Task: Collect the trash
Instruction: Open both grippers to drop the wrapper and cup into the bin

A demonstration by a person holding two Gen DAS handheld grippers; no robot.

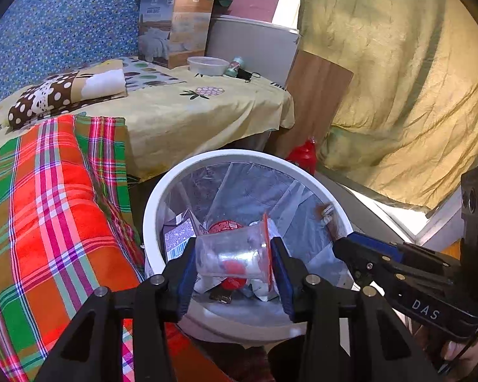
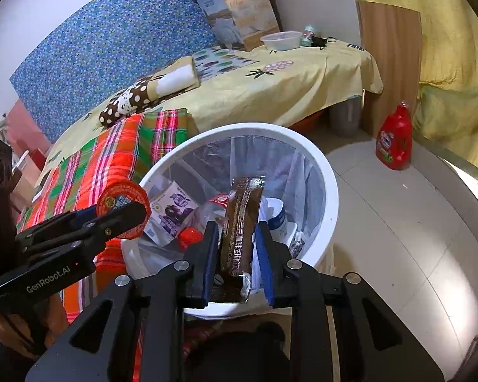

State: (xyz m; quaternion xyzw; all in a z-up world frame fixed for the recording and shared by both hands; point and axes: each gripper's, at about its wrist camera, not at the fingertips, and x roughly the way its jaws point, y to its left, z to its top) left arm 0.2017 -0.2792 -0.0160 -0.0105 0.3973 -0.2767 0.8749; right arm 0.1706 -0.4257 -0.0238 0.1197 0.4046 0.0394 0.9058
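both tools tilt down over the white bin (image 1: pixel 149 210): left tool (image 1: pixel 235 254) loosely brackets a plastic cup (image 1: pixel 232 254), right tool (image 2: pixel 235 254) a brown wrapper (image 2: pixel 242 222).

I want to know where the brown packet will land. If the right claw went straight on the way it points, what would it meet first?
Probably the trash heaped in the white bin; the right claw aims into its mouth, though depth is unclear.

- Both views are bright and evenly lit, colours strong, shadows soft.
- Fisheye bending curves the patterned blue fabric headboard (image 2: pixel 111 47) and the round white plastic bin's rim (image 1: pixel 162 191); black vignette fills the corners.
- Glare sits on the pale tiled floor (image 2: pixel 398 229).
- The clear plastic bin liner (image 1: pixel 248 187) shines faintly.
- Focus is mostly sharp, softening toward the edges.
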